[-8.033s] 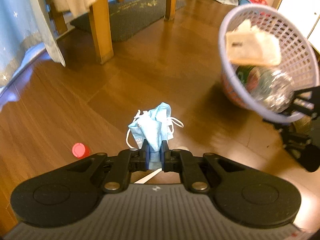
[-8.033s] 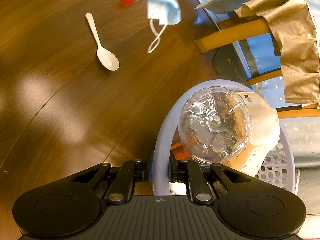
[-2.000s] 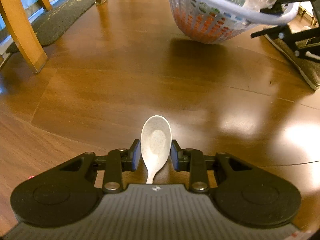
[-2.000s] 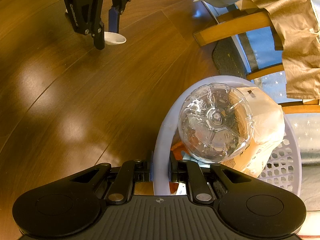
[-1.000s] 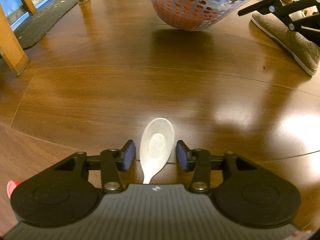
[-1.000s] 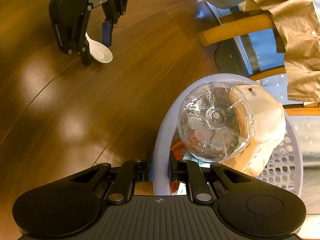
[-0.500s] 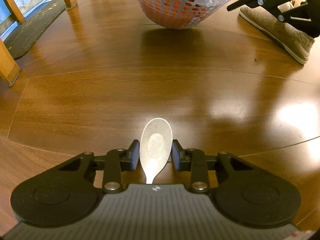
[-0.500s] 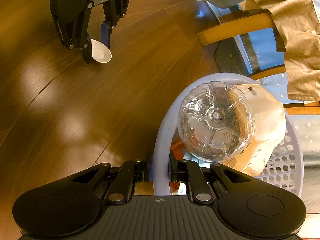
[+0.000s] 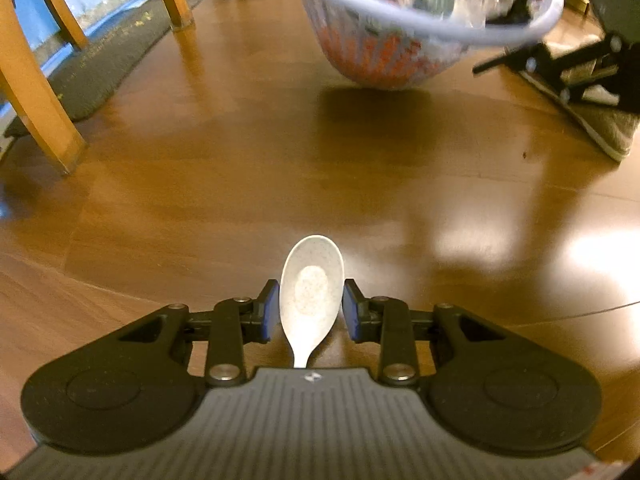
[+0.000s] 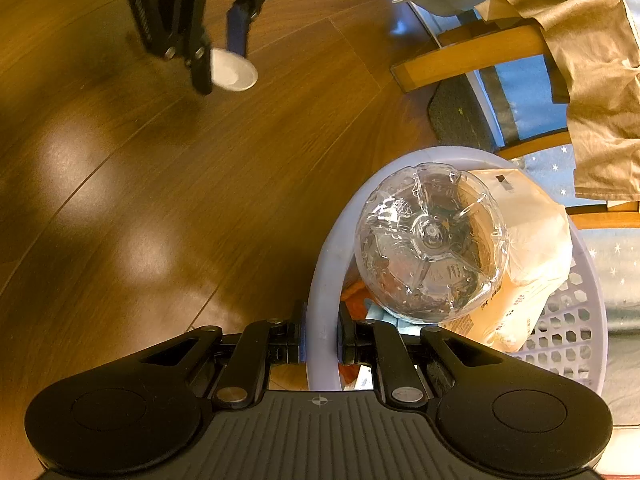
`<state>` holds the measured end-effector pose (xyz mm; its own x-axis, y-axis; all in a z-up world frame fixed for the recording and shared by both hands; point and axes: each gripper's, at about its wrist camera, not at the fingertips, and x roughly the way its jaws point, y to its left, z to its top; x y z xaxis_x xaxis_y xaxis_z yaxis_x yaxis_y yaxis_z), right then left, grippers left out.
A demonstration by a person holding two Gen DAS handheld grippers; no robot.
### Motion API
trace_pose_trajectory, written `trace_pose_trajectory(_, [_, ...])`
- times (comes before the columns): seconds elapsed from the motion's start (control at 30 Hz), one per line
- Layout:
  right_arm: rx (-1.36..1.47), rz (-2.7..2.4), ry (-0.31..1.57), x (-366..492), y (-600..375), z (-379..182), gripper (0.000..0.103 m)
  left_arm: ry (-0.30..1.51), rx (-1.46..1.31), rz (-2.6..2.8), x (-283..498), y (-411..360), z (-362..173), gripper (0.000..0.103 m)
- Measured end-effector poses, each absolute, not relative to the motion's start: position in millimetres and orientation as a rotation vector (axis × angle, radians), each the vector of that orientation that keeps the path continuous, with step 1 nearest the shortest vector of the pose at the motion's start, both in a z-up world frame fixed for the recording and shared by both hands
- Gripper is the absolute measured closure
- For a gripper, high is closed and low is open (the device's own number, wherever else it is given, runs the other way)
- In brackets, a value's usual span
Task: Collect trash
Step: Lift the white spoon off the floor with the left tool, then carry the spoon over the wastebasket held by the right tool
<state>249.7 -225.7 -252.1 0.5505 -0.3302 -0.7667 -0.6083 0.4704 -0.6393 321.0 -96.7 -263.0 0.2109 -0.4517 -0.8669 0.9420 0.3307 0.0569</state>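
Observation:
A white plastic spoon point(image 9: 311, 292) hangs bowl-forward above the wooden floor, its bowl pinched between the blue pads of my left gripper point(image 9: 309, 308), which is shut on it. The right wrist view shows the same left gripper point(image 10: 222, 60) at the top left, with the spoon point(image 10: 234, 70) sticking out below it. My right gripper point(image 10: 320, 338) is shut on the rim of the lavender trash basket point(image 10: 320, 280) and holds it off the floor. Inside the basket lie a clear plastic bottle point(image 10: 430, 244) and a cream paper bag point(image 10: 528, 236). The basket point(image 9: 384, 52) hangs ahead of the spoon.
Wooden chair legs point(image 9: 40, 108) and a dark mat point(image 9: 100, 68) stand at the left. A grey slipper point(image 9: 600, 128) rests on the floor at the right. A tan cloth point(image 10: 592, 80) hangs over a chair beyond the basket.
The left jaws closed onto the spoon's bowl and then lifted it off the floor. The basket and the right gripper stayed put.

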Motion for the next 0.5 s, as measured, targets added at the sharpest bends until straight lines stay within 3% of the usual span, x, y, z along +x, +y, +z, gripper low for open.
trace_pose_trajectory(0.5, [-1.12, 0.227, 1.025, 246.8, -226.0, -253.7, 0.093, 0.808, 0.636, -1.055, 309.5, -109.0, -155.0, 0.075])
